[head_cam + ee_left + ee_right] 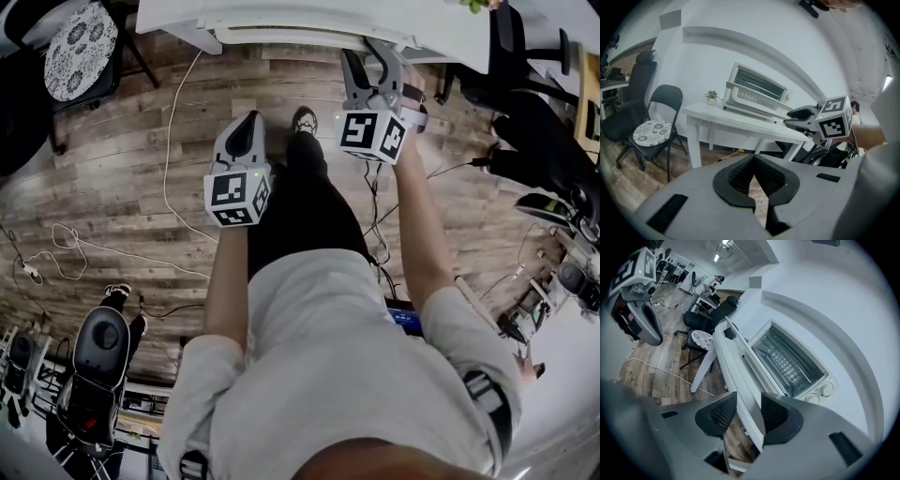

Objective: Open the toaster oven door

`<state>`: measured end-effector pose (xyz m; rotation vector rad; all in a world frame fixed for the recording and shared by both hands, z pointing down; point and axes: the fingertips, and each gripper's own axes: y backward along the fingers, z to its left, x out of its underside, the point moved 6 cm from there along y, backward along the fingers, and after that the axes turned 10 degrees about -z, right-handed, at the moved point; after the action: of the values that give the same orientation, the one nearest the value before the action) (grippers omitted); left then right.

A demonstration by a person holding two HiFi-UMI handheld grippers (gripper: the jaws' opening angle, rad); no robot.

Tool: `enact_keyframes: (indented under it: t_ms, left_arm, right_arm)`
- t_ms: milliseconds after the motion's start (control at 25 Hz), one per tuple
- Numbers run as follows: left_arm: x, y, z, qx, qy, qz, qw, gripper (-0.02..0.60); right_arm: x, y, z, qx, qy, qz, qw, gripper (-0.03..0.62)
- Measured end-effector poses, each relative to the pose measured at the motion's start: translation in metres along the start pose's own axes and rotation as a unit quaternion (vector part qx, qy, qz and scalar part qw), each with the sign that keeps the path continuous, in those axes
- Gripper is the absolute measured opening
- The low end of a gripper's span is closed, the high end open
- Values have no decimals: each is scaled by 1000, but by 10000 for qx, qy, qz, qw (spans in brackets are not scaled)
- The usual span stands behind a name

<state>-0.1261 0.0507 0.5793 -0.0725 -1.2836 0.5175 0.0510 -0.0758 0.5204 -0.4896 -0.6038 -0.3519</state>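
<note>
The white toaster oven [794, 363] [754, 91] stands on a white table [740, 123] [281, 23] against the wall. Its door [749, 359] looks folded down toward the table's edge, and the wire rack inside shows. My right gripper [749, 401] [364, 54] is open just short of the table's edge, with nothing pressed between its pads; it also shows in the left gripper view as the right gripper [799, 115]. My left gripper [753, 161] [248, 117] hangs lower and further back over the floor, pads together and empty.
A folding chair with a patterned cushion [652, 131] [80, 37] and a black office chair [633, 93] stand left of the table. A small plant [711, 96] sits on the table's left end. Cables [178, 122] trail over the wooden floor; gear [94, 366] lies behind.
</note>
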Motion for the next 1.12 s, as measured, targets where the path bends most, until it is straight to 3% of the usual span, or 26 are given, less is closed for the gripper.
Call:
enact_keyframes:
  t_ms: [120, 320, 480, 1120]
  left_arm:
    - [0, 0, 1, 8, -21, -3, 10000, 17]
    - [-1, 1, 3, -23, 5, 1, 10000, 17]
    - [0, 4, 7, -65, 20, 8, 10000, 17]
    - [13, 9, 17, -173, 72, 66, 9998, 17]
  right_arm:
    - [1, 2, 2, 42, 206, 111, 9997, 160]
    - [6, 0, 12, 215, 1357, 439, 9895, 158]
    - [8, 0, 10, 224, 646, 395, 9969, 118]
    - [21, -6, 34, 191, 620, 507, 9966, 115]
